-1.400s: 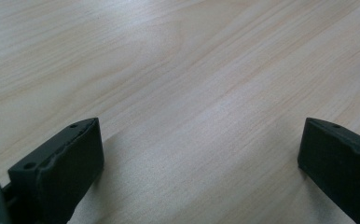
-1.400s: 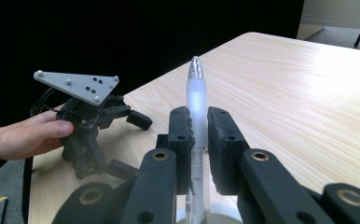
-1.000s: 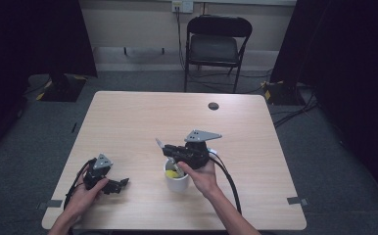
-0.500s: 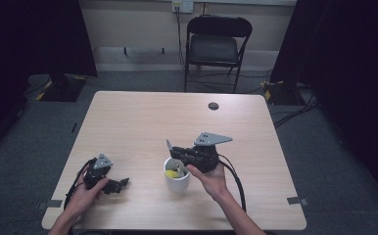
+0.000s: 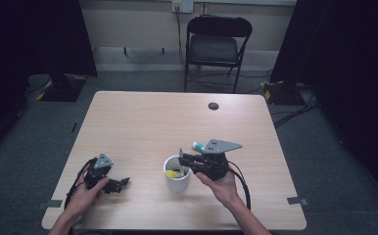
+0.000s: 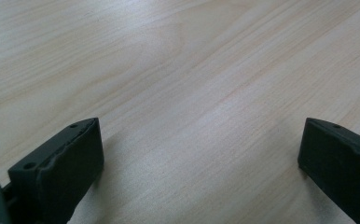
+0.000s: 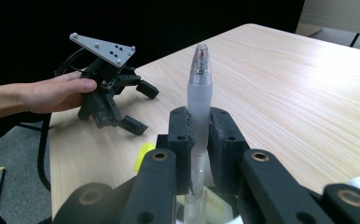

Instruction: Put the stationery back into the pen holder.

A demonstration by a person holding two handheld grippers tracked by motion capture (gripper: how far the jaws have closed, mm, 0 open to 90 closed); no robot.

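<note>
Right gripper (image 7: 199, 140) clamped on frosted clear plastic pen (image 7: 198, 88), tip end over white round cup (image 5: 177, 177) w/ yellow item inside. Left gripper (image 5: 112, 183) wide open, empty, resting on pale wood table (image 5: 143, 122). We judge pen nearly in cup; lowering & release left.

There is one table (image 5: 143, 122). One white cup (image 5: 177, 178) stands on it, and one clear pen (image 7: 198, 93) is up above it. There are two grippers, the left gripper (image 5: 121, 183) and the right gripper (image 7: 200, 135). One black chair (image 5: 214, 46) stands behind.
</note>
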